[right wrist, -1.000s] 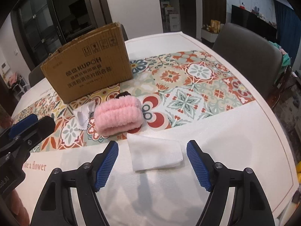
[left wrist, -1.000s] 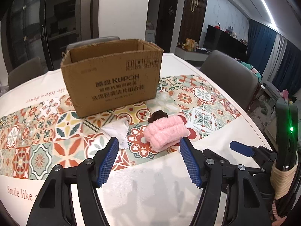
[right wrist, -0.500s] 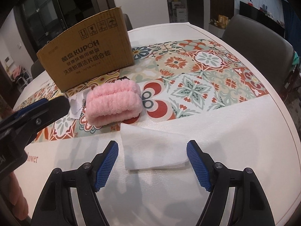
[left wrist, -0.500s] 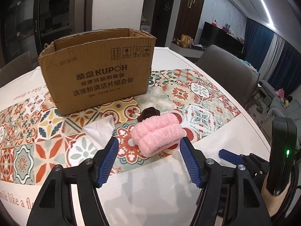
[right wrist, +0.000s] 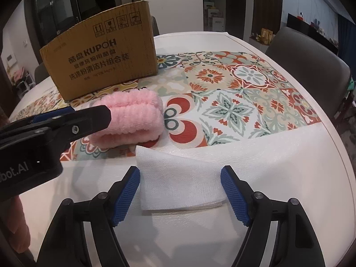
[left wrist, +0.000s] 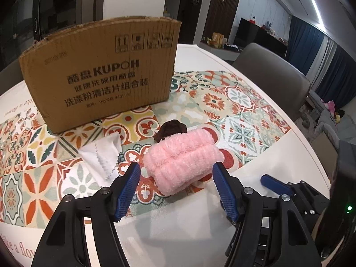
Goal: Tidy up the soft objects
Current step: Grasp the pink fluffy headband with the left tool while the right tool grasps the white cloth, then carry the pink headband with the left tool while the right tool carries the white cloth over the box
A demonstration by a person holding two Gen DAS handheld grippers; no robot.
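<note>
A rolled pink fluffy towel (left wrist: 182,158) lies on the patterned tablecloth, also in the right wrist view (right wrist: 131,120). My left gripper (left wrist: 176,189) is open, its blue pads on either side of the towel's near end. A folded white cloth (right wrist: 180,180) lies on the white table part between the open fingers of my right gripper (right wrist: 180,191). A small white zigzag-edged cloth (left wrist: 103,153) lies left of the towel. A dark brown soft item (left wrist: 171,129) sits behind the towel. An open cardboard box (left wrist: 100,71) stands behind them all.
The round table's edge (right wrist: 347,178) curves on the right, with grey chairs (left wrist: 271,75) beyond it. My right gripper shows at the lower right of the left wrist view (left wrist: 276,185); my left gripper's finger (right wrist: 66,124) crosses the right wrist view's left side.
Both grippers have moved forward and lower. The pink towel now sits between the left fingers and the white cloth between the right fingers. Both stay open.
</note>
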